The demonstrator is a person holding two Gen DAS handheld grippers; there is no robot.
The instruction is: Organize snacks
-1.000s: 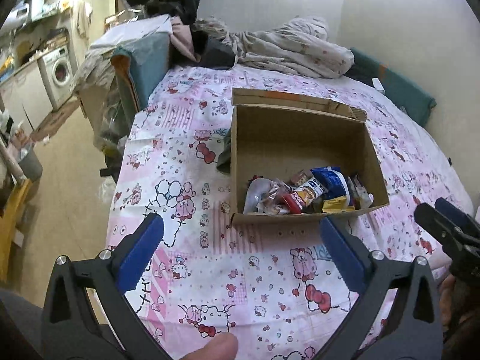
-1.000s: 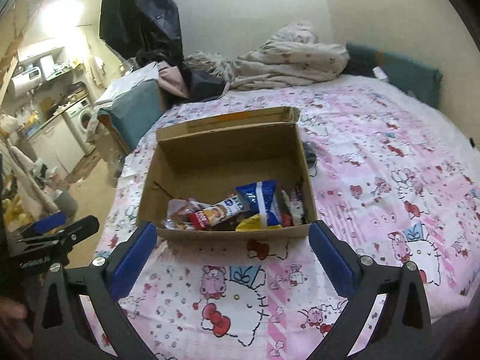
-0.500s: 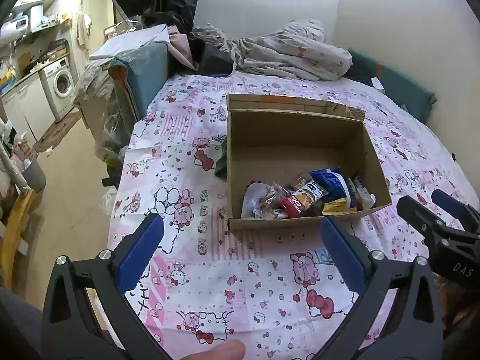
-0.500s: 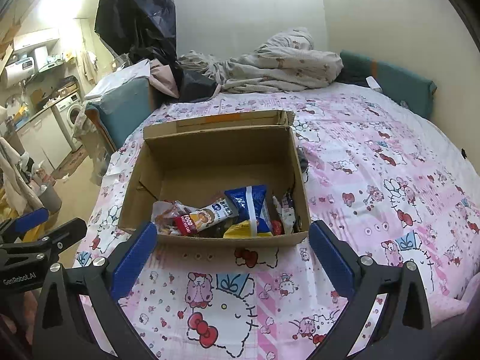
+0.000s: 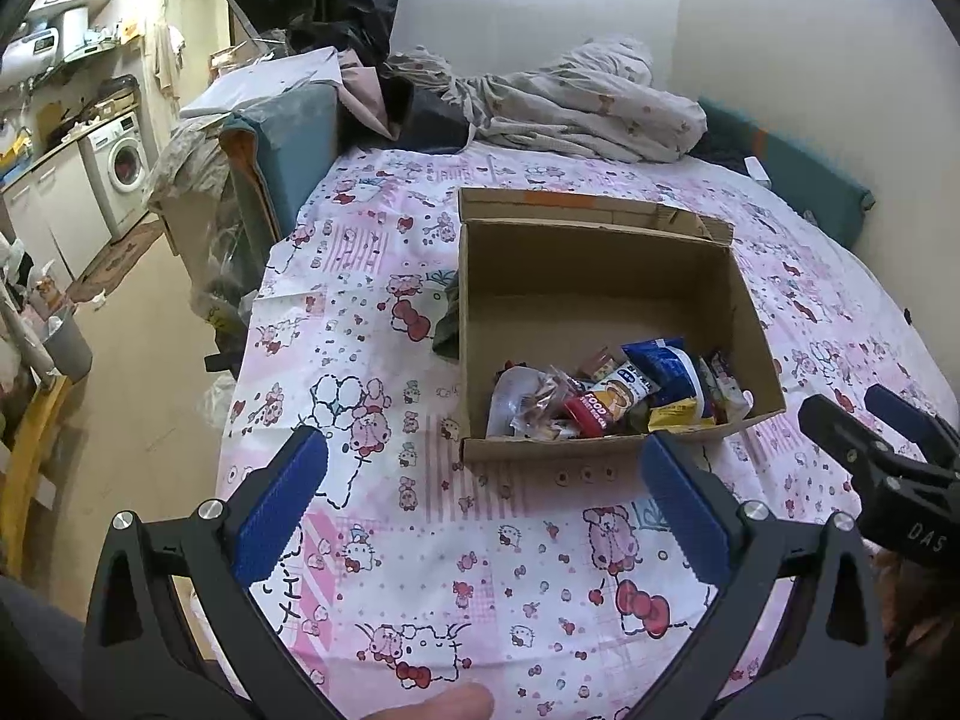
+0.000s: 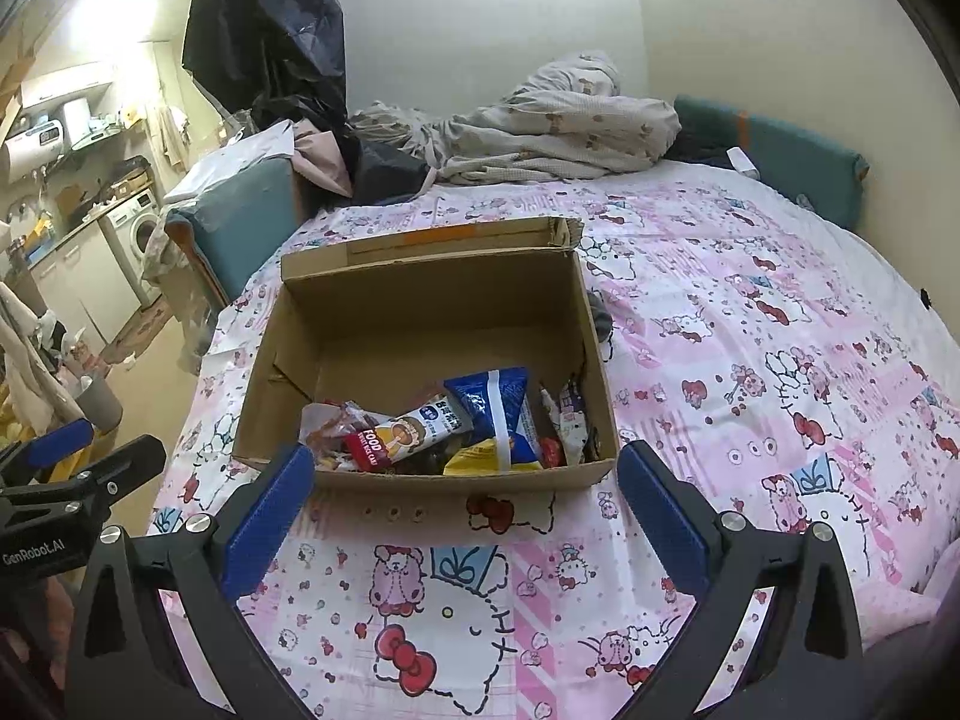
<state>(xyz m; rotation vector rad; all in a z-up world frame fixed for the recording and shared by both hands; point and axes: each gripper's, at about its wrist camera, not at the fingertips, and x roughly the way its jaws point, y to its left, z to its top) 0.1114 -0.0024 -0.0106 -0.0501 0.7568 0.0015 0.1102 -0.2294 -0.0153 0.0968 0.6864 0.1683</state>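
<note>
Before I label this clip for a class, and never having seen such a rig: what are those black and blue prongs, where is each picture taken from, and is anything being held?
No robot here: a person holds a hand-operated gripper in each hand, each with a fisheye camera looking along its two blue-padded fingers. One picture is from the left gripper, the other from the right gripper; each also glimpses the other tool at its edge. Both are open and hold nothing. Ahead, on a bed with a pink cartoon-print sheet, stands an open cardboard box. Snack packets are heaped along its near wall, among them a blue packet and a red and white bar. The box's far half is bare. Bedding is piled behind.
</note>
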